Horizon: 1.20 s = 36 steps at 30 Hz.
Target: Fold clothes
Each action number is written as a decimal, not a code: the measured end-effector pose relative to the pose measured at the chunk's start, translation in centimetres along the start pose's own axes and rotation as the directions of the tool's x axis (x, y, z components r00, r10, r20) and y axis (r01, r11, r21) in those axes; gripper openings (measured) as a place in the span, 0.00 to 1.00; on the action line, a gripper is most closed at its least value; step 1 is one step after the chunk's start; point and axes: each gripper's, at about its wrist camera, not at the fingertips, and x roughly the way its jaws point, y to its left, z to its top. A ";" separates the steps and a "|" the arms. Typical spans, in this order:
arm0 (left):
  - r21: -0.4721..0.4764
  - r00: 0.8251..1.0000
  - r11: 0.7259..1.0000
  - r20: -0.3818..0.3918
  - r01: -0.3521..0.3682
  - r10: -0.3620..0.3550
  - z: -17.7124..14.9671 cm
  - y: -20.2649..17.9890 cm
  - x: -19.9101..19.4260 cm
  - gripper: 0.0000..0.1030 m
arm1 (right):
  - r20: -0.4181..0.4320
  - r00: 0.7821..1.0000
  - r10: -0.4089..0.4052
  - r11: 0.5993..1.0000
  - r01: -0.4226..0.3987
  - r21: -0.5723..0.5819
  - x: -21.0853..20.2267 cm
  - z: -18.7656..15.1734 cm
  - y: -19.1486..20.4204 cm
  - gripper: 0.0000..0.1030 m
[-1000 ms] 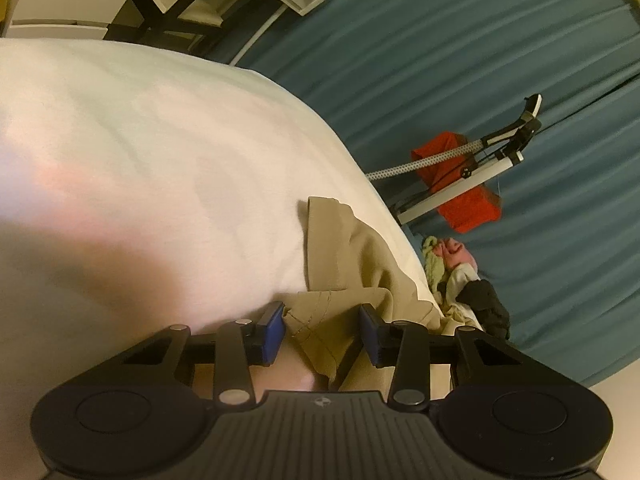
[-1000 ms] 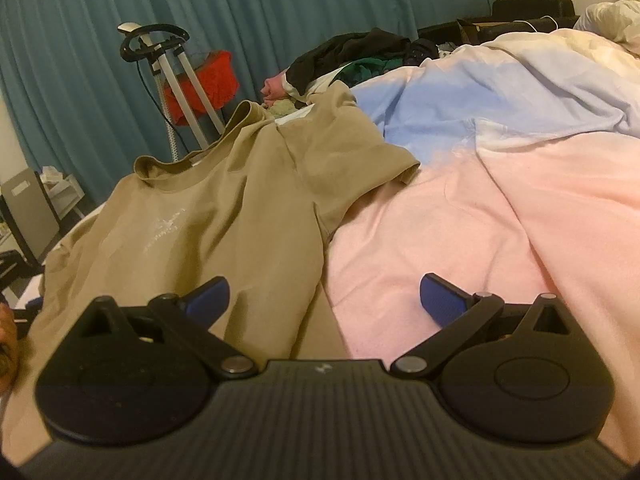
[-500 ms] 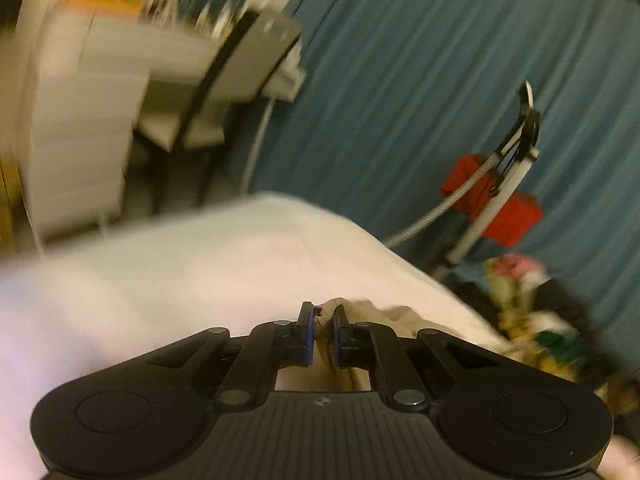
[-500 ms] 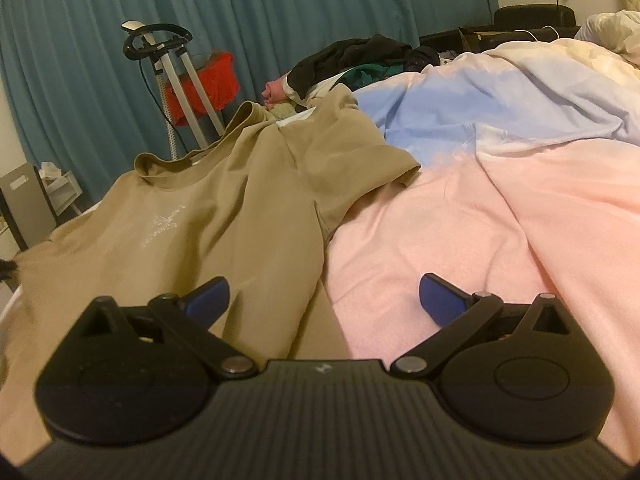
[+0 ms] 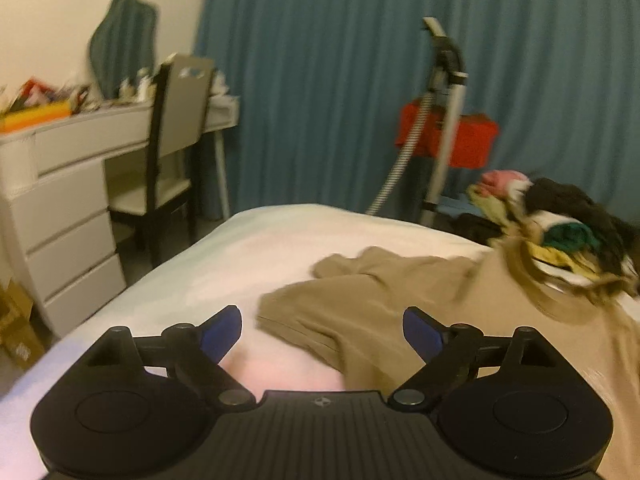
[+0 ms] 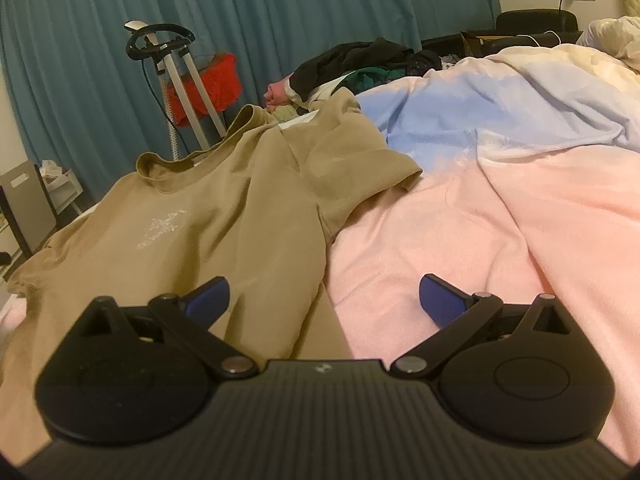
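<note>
A tan T-shirt (image 6: 224, 224) lies spread face up on the pink blanket (image 6: 500, 240), collar toward the curtain. In the left wrist view the shirt's sleeve (image 5: 360, 308) lies flat just ahead of my left gripper (image 5: 322, 332), which is open and empty above it. My right gripper (image 6: 324, 300) is open and empty, hovering over the shirt's lower right edge, where tan cloth meets pink blanket.
A pile of mixed clothes (image 5: 560, 224) sits beyond the shirt's collar, also in the right wrist view (image 6: 360, 64). A garment steamer stand (image 5: 444, 120) and red cloth (image 6: 208, 88) stand by the teal curtain. A white desk (image 5: 72, 184) and chair (image 5: 176, 140) are to the left of the bed.
My left gripper closed on the sleeve's hem, pulled it outward, then opened and let it go; the sleeve now lies flat. The right gripper has stayed open and nearly still.
</note>
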 end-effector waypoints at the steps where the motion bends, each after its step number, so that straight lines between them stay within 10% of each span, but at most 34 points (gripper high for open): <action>1: 0.005 1.000 1.000 -0.003 0.024 -0.024 0.0 -0.6 -1.0 0.88 | 0.004 1.000 0.002 1.000 -0.002 -0.003 -0.2 0.1 0.1 1.00; 17: 0.074 0.962 0.959 -0.029 0.273 -0.271 -2.9 -8.6 -15.6 0.98 | 0.122 0.986 0.117 0.979 -0.135 0.155 -4.1 4.3 -4.0 1.00; 21: 0.013 0.956 0.958 -0.060 0.287 -0.286 -4.4 -9.2 -16.5 0.98 | 0.162 0.973 0.164 0.911 -0.212 0.352 -2.1 6.1 -8.6 0.99; 30: 0.079 0.941 0.943 -0.132 0.323 -0.311 -8.7 -12.6 -14.1 0.98 | 0.119 0.959 0.255 0.756 -0.275 0.595 6.6 6.9 -14.4 0.66; 36: 0.067 0.929 0.941 -0.195 0.333 -0.315 -10.1 -13.9 -11.2 0.98 | 0.084 0.966 0.244 0.766 -0.245 0.594 7.8 6.5 -12.9 0.65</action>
